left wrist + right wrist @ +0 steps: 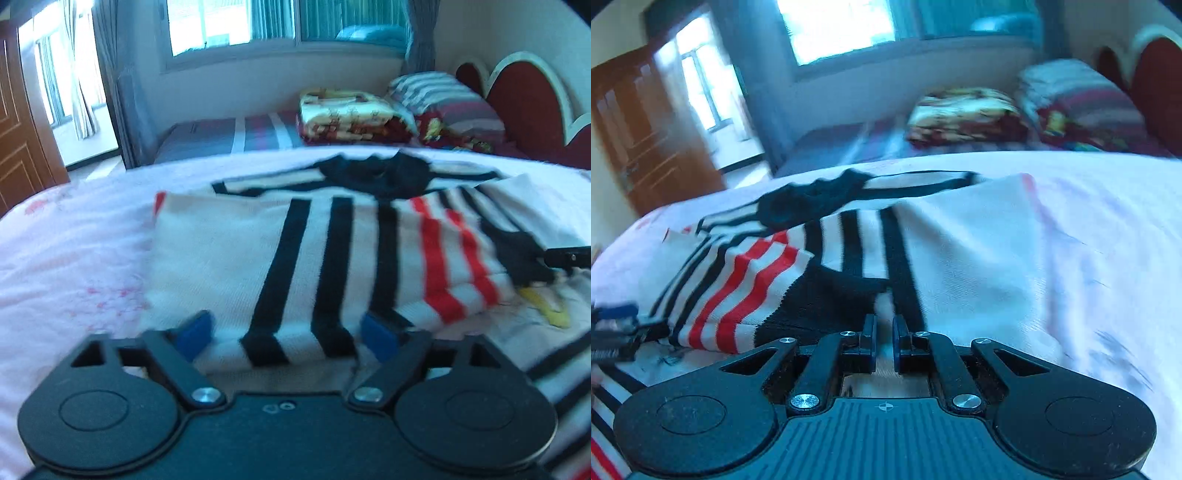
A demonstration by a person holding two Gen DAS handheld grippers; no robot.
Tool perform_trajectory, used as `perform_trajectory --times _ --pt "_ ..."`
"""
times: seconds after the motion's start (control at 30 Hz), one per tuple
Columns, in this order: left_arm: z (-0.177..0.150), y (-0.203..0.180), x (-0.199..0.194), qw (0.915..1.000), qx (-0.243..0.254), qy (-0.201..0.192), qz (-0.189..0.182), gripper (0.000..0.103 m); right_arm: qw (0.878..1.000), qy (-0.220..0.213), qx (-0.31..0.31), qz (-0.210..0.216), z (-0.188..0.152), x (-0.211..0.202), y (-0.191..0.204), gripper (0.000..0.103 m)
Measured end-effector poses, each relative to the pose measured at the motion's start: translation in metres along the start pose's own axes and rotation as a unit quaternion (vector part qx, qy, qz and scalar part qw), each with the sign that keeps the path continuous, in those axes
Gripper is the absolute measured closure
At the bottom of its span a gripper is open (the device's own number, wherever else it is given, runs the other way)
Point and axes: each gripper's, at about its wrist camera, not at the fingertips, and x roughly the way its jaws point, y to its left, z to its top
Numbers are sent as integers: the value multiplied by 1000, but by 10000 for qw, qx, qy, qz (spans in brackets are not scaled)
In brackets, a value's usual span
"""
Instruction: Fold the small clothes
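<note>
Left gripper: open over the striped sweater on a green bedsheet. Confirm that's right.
Not quite: the bedsheet is pink, not green, as the left wrist view shows. The left gripper is indeed open over the striped sweater.

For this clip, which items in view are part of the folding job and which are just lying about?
Job: striped sweater, left gripper open over its hem, right gripper pinching its fabric.
Lying about: folded patterned blanket, striped pillow, red headboard, pink bedsheet.

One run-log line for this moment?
left gripper: open over sweater | right gripper: shut on sweater | bed
</note>
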Motion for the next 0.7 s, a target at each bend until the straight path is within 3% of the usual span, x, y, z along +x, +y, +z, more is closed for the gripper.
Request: perform_trajectory --times 0.03,0.07,0.1,0.23,0.3,0.37,0.47,0.53,0.7 --pt "-8 3 -14 10000 -22 -30 -47 20 9999 -87 67 -3 -7 -18 -3 58" --pt "-20 8 -27 9999 -59 16 -103 20 9997 -215 134 -61 -17 -40 -6 15" --pt "-34 14 -39 9999 -89 69 -124 19 9994 -301 151 -3 -29 -60 -9 9" --pt "-107 48 -97 9984 -440 350 -64 19 9986 111 508 29 -83 -128 -28 9" --pt "-145 64 -130 9961 -782 290 -293 19 9961 334 817 32 -115 -158 -39 18" --pt "-170 66 -160 9962 -667 293 -486 19 9901 561 1287 60 -147 -183 -50 28" --pt "-191 67 -189 9905 -859 377 -1006 21 9848 442 1668 219 -184 -218 -48 34" --pt "-200 69 -199 9817 -1279 433 -1341 22 9811 445 1860 309 -198 -231 -40 34" --pt "-202 82 -187 9445 -2387 544 -2192 30 9810 435 1850 385 -203 -230 -21 34"
